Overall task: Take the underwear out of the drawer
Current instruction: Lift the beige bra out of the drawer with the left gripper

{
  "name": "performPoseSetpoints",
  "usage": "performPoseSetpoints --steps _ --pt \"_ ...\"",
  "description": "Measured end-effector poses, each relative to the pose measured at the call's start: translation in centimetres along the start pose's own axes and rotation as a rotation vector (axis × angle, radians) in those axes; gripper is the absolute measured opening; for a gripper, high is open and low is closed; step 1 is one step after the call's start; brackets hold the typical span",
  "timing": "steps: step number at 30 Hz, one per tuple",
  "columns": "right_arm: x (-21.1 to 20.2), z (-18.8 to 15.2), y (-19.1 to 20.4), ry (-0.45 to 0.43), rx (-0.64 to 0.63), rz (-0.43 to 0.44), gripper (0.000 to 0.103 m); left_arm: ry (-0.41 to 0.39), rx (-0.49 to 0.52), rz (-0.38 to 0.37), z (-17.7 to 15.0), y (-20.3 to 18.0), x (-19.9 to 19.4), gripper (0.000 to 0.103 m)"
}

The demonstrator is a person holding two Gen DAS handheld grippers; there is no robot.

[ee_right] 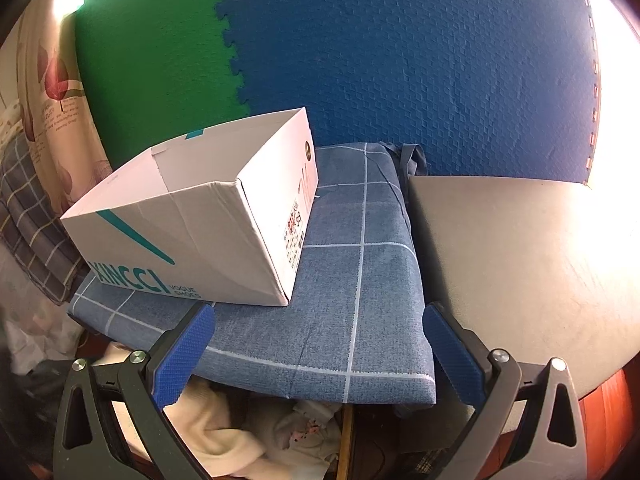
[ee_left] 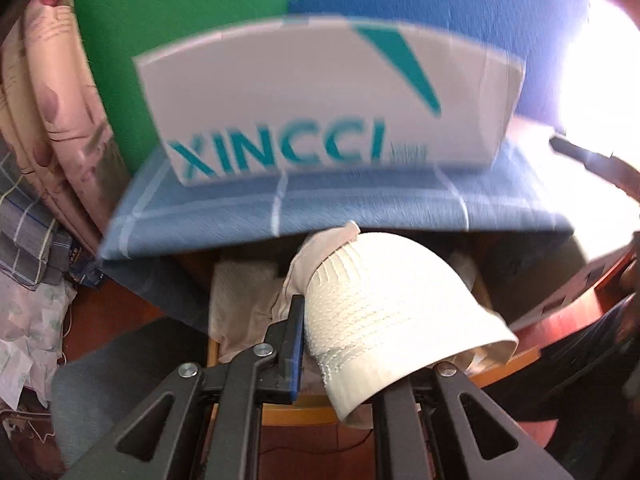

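In the left wrist view my left gripper [ee_left: 340,340] is shut on a cream-white piece of underwear [ee_left: 384,304], which drapes over the right finger and hangs above the open wooden drawer [ee_left: 304,404]. More pale cloth [ee_left: 248,296] lies in the drawer. In the right wrist view my right gripper [ee_right: 316,356] is open and empty, its blue pads [ee_right: 184,356] over the front edge of the blue checked cloth [ee_right: 340,288]. The drawer's pale clothes [ee_right: 240,432] show below it.
A white open XINCCI shoe box [ee_right: 192,216] stands on the blue checked cloth, also seen in the left wrist view [ee_left: 320,100]. A grey round tabletop [ee_right: 520,264] is on the right. Green and blue foam mats [ee_right: 360,60] form the wall. Folded bedding [ee_left: 48,140] is piled left.
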State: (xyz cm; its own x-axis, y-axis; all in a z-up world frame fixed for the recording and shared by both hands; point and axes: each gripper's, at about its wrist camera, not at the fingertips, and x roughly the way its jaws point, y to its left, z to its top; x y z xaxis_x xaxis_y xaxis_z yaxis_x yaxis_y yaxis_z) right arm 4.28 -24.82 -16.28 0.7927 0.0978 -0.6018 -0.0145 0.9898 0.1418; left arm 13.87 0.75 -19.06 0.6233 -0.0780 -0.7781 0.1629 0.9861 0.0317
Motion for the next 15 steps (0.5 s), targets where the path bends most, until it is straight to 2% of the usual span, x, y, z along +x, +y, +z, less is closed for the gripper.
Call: performPoseSetpoints --steps 9,15 --pt "-0.1 0.0 -0.1 -0.002 0.002 -0.007 0.103 -0.111 -0.048 -0.003 2.4 2.4 -6.6 0.012" --pt "0.2 -0.1 0.0 0.013 0.002 -0.008 0.103 -0.2 -0.044 -0.001 3.8 3.5 -11.5 0.012"
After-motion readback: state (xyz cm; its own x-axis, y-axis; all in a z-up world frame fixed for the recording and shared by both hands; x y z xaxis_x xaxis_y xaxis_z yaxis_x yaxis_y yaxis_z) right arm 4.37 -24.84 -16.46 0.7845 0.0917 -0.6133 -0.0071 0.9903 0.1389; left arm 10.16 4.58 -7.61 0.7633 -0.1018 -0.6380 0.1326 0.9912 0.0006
